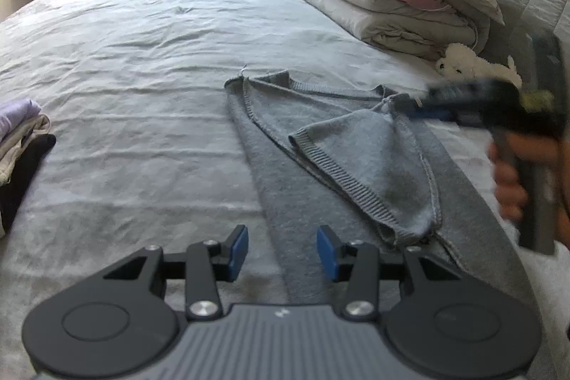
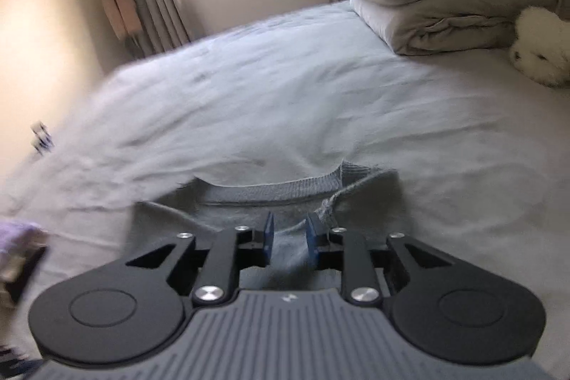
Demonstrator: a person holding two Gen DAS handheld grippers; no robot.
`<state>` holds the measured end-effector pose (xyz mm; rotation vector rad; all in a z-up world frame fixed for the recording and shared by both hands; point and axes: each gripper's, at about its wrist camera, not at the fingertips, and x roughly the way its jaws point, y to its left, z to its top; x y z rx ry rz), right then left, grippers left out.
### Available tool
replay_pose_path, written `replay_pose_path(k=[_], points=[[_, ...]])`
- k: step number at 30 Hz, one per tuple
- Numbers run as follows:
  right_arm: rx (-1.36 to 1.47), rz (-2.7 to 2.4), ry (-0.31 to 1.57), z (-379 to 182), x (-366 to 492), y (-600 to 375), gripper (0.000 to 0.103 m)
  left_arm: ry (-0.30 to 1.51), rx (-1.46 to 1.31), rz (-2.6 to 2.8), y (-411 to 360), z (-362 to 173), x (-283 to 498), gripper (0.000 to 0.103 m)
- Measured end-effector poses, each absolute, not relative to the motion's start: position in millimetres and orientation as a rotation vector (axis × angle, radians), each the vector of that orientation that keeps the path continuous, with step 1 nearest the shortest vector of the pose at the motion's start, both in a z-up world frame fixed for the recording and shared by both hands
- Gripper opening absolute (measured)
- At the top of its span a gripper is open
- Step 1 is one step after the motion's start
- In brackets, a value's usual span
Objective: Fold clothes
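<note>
**Grey sweater part-folded on the bed; right tool at the collar end.**

The grey sweater (image 1: pixel 342 162) lay on the bed (image 1: pixel 142 66) toward its right edge, one sleeve (image 1: pixel 370 162) folded across the body. The left tool (image 1: pixel 282 250) hung released above the hem, nothing between its pads. The right tool (image 2: pixel 289 237) stood narrowly parted over the fabric near the collar (image 2: pixel 270 193); whether its pads pressed the cloth could not be told. Risk: a loose pinch could slip, letting the sleeve unfold; dragging could bunch the sheet.
</note>
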<state>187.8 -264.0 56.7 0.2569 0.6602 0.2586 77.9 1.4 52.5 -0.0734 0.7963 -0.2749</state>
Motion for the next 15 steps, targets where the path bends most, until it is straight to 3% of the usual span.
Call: replay_pose_path(k=[8,12,15], points=[[-0.086,0.340,0.724,35.7,138.8,-216.1,0.027,0.792,-0.065,-0.274,-8.8,53.8,64.9,0.044],[-0.026,0.399,0.655,53.2,136.6,-197.9,0.026,0.802,-0.065,-0.267,-5.4,53.3,59.2,0.044],[-0.113,0.381,0.747,36.5,147.7,-172.4,0.028,0.804,-0.076,-0.262,-1.1,54.2,60.2,0.044]])
